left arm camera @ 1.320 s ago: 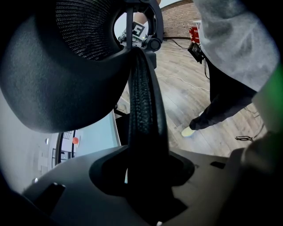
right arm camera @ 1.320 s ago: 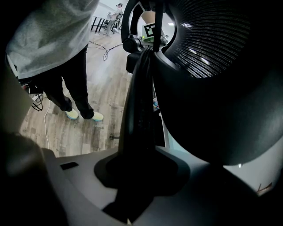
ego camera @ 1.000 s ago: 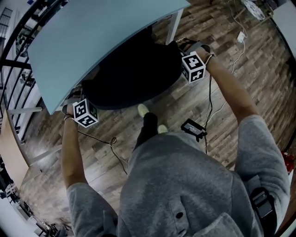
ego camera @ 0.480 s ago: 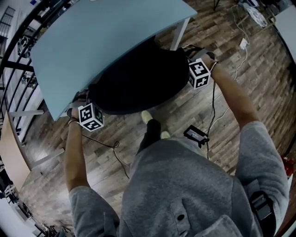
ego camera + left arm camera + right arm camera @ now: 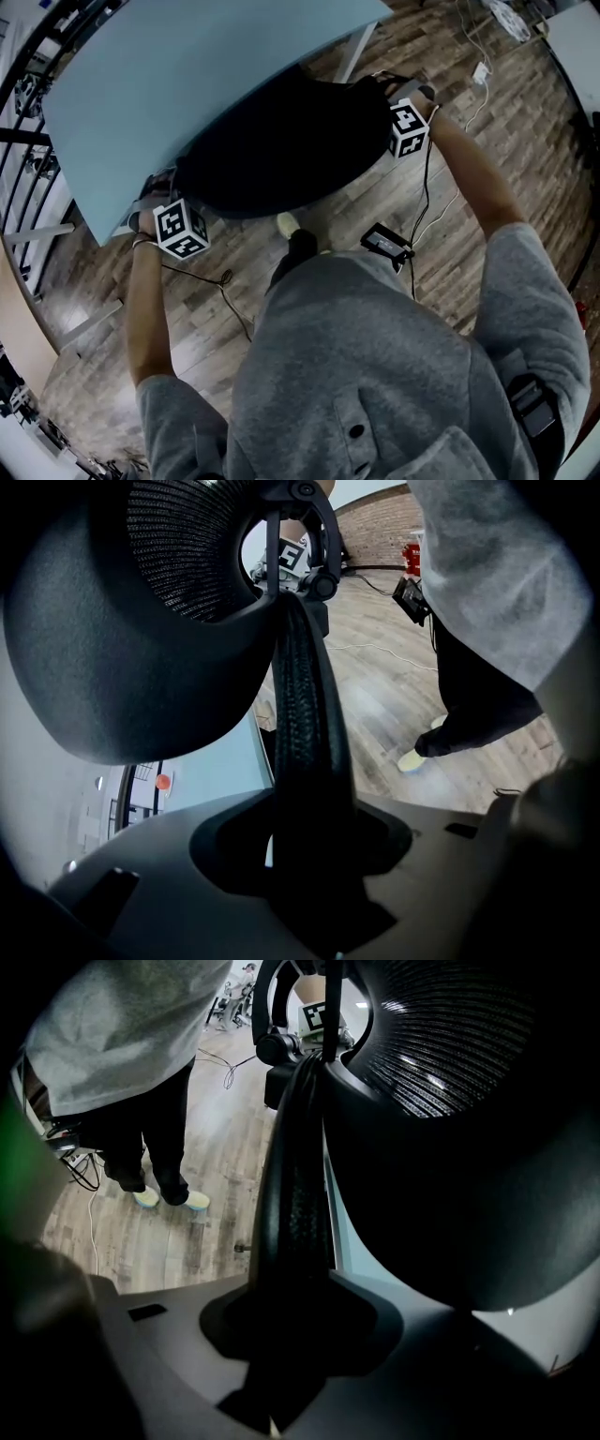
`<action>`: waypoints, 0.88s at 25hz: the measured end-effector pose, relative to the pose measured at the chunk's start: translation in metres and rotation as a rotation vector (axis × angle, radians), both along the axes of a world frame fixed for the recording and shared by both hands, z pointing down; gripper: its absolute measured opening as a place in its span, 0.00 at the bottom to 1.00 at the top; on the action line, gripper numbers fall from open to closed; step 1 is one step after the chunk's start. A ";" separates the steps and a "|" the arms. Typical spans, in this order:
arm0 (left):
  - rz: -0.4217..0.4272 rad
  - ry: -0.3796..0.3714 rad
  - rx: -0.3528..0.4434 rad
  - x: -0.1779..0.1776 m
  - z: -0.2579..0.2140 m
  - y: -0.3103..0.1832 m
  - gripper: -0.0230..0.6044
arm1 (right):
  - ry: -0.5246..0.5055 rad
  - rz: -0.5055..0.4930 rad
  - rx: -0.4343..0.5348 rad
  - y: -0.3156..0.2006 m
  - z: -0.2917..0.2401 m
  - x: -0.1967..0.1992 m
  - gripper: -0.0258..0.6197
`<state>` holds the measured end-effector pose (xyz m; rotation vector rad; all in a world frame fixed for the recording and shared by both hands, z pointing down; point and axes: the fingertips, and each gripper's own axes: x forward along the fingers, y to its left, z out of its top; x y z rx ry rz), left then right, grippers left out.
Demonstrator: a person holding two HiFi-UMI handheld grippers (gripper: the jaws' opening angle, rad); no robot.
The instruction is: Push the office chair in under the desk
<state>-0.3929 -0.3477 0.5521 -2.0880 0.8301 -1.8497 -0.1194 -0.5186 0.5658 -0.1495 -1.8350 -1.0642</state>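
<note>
**Handling entry: one office chair, gripped at both sides of its back**

Item. The office chair (image 5: 281,150) is black and bulky. It lies ahead of both sets of jaws, with its far part already beneath the pale blue desk (image 5: 169,84) and its near part out over the wood floor (image 5: 441,178).

Holds. Your left gripper (image 5: 309,850) has its jaws closed on the backrest rim (image 5: 305,714), a ribbed black band that fills the gap between them. Your right gripper (image 5: 291,1321) is clamped the same way on the opposite side of that rim, which runs straight out from its jaws.

Handling, as a judgement.
- Weight: likely heavy for a two-jaw hold. You steer it across the floor and never lift it.
- Stiffness: the rim looks rigid and should carry a push. The mesh panel (image 5: 187,536) beside the jaws looks springy, so press nothing there.
- Grip: the ribbing should resist slipping along the band.
- Tilt: a push this high on the back may rock the seat, so drive both sides evenly.

Where to take hold. You already have the soundest place, the frame edge at either side. Whether the seat clears the desk underside cannot be told from these views.
</note>
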 end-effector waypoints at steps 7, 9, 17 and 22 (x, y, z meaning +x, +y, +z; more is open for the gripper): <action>0.021 0.013 -0.015 0.022 0.002 -0.005 0.33 | -0.006 0.012 0.003 -0.009 0.004 0.018 0.23; 0.019 0.018 -0.012 0.032 0.002 -0.004 0.33 | -0.003 0.012 0.004 -0.009 0.005 0.025 0.23; -0.015 0.016 -0.025 0.048 0.007 -0.004 0.33 | 0.000 -0.020 0.012 -0.020 0.006 0.038 0.23; -0.058 -0.001 -0.021 0.060 0.003 -0.010 0.33 | -0.004 -0.069 0.009 -0.034 0.001 0.043 0.23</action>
